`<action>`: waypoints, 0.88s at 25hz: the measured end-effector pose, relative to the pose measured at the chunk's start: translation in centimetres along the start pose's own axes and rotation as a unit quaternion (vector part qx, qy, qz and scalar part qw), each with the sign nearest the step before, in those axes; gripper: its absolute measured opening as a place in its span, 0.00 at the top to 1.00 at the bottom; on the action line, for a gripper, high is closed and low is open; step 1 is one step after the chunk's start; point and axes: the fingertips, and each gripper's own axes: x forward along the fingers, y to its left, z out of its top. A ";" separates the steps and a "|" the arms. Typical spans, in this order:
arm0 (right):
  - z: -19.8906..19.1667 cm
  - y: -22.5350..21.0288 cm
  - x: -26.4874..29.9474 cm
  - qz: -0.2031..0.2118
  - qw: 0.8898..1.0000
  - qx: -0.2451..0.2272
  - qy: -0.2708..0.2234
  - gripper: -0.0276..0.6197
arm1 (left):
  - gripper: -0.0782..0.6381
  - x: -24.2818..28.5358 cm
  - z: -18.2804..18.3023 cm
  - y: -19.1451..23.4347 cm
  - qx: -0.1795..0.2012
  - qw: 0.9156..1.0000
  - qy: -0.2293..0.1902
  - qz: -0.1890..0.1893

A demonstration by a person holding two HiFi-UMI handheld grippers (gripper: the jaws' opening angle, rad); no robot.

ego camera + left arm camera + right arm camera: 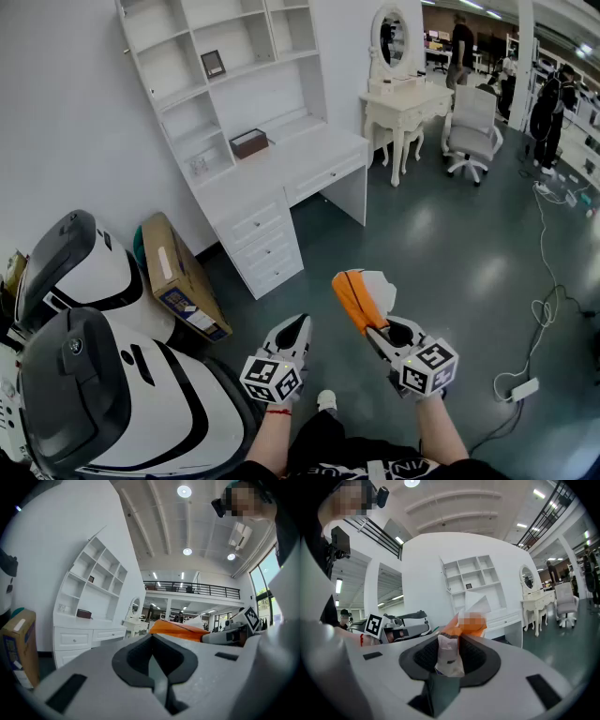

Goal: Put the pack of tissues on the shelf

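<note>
pack of tissues (359,296), orange and white, low centre-right of head view, its end pinched in the right gripper (377,326), clear of the floor (450,244). left gripper (296,328) clenched, empty. carry step, by my read. shelf (202,94) upper left, well apart; next: close in, lift to a free compartment.

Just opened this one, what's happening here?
A person carries a gripper in each hand. The right gripper is clamped on the orange pack of tissues, held up in the air. The left gripper is shut and empty. The white shelf unit stands ahead; the pack is not on it yet.
</note>
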 end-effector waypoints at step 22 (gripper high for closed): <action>4.8 -6.0 20.9 -0.003 1.000 -0.006 0.012 0.79 | 0.88 9.5 3.7 20.2 -0.015 1.000 -0.009 0.016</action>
